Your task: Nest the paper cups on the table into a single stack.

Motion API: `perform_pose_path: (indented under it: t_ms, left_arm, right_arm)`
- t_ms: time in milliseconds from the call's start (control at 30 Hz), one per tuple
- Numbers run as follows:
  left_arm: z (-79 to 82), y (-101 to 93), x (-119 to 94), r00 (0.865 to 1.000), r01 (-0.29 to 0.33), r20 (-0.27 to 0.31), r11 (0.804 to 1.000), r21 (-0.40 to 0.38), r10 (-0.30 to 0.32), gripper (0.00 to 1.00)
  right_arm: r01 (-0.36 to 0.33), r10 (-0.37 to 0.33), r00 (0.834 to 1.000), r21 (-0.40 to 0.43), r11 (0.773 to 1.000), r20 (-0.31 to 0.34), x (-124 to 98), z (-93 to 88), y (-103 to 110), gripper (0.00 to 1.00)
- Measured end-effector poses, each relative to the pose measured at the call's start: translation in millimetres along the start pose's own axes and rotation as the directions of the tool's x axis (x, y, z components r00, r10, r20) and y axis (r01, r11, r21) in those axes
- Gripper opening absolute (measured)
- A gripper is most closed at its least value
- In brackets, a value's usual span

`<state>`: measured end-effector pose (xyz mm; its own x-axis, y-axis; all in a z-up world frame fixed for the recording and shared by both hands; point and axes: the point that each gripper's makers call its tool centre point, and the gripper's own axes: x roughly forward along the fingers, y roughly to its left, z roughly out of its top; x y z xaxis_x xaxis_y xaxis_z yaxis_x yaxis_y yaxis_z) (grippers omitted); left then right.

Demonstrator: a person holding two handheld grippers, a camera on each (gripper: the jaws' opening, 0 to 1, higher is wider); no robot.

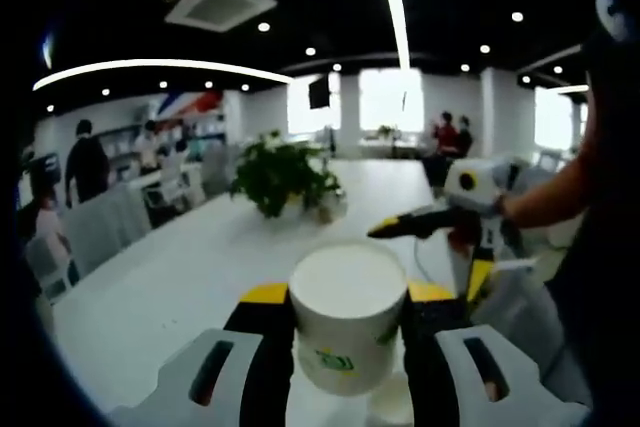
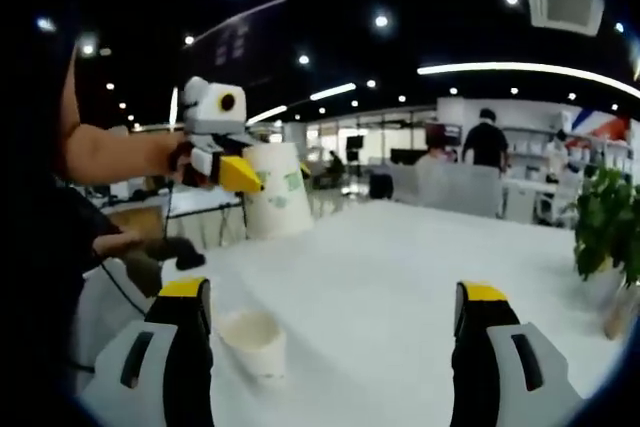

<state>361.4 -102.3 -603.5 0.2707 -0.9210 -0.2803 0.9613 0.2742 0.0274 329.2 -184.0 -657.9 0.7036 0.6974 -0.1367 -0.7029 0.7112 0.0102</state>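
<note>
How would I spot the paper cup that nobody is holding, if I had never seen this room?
Start at the long white table running towards the green potted plant. Near its closer end, a small white paper cup stands upright on the tabletop, mouth open, just inside the right gripper's open jaws. Unlike the printed white paper cup held in the air by the left gripper, it is untouched.

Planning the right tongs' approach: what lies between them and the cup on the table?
Nothing: in the right gripper view, bare table separates the open right tongs from the paper cup.

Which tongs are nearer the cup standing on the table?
Right. The right tongs hang open, the standing cup beside one jaw. The left tongs are raised above, gripping the other cup.
</note>
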Motion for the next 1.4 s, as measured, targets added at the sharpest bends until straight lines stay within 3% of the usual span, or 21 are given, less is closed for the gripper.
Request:
perform_pose_path:
  t_ms: [133,400,733,933,1067,1167,1233,1333,1400]
  left_arm:
    - [6.8,-8.3,-6.0,1.000,-0.001,0.030,1.000,-0.008,0.001,0.40]
    - [9.9,-26.3,-11.5,0.999,0.014,0.035,1.000,-0.012,-0.013,0.40]
    - [13.7,-32.5,-18.6,0.999,0.013,0.044,1.000,-0.001,-0.013,0.40]
    - [26.6,-34.4,-23.9,0.996,0.015,0.086,1.000,-0.007,-0.014,0.40]
    - [38.8,-35.5,-27.9,0.992,0.010,0.130,1.000,-0.011,-0.009,0.40]
    - [49.6,-34.6,-31.1,0.986,0.006,0.169,1.000,-0.016,-0.003,0.40]
    - [60.0,-33.9,-34.0,0.977,0.008,0.213,0.999,-0.034,-0.001,0.40]
    - [77.7,-34.2,-38.5,0.957,0.023,0.289,0.997,-0.070,-0.002,0.40]
    - [88.6,-35.6,-41.2,0.938,0.053,0.347,0.992,-0.115,-0.009,0.40]
  right_arm:
    - [-0.012,0.012,1.000,-0.014,1.000,0.001,-0.2,4.5,2.4,0.97]
    - [-0.037,0.037,0.999,-0.030,0.999,0.006,1.3,12.9,8.5,0.93]
    - [-0.101,0.101,0.995,-0.036,0.994,0.010,3.0,21.4,23.3,0.87]
    - [-0.155,0.156,0.988,-0.061,0.986,0.021,3.9,41.4,36.0,0.79]
    - [-0.187,0.187,0.982,-0.061,0.980,-0.008,7.8,49.7,39.5,0.72]
    - [-0.214,0.215,0.977,-0.034,0.976,0.012,8.8,63.9,44.9,0.67]
    - [-0.266,0.266,0.964,-0.012,0.964,0.025,9.2,75.6,52.8,0.61]
    - [-0.363,0.362,0.932,-0.009,0.932,-0.025,8.4,76.6,68.2,0.51]
    - [-0.391,0.391,0.920,0.030,0.920,0.002,8.5,85.3,71.7,0.47]
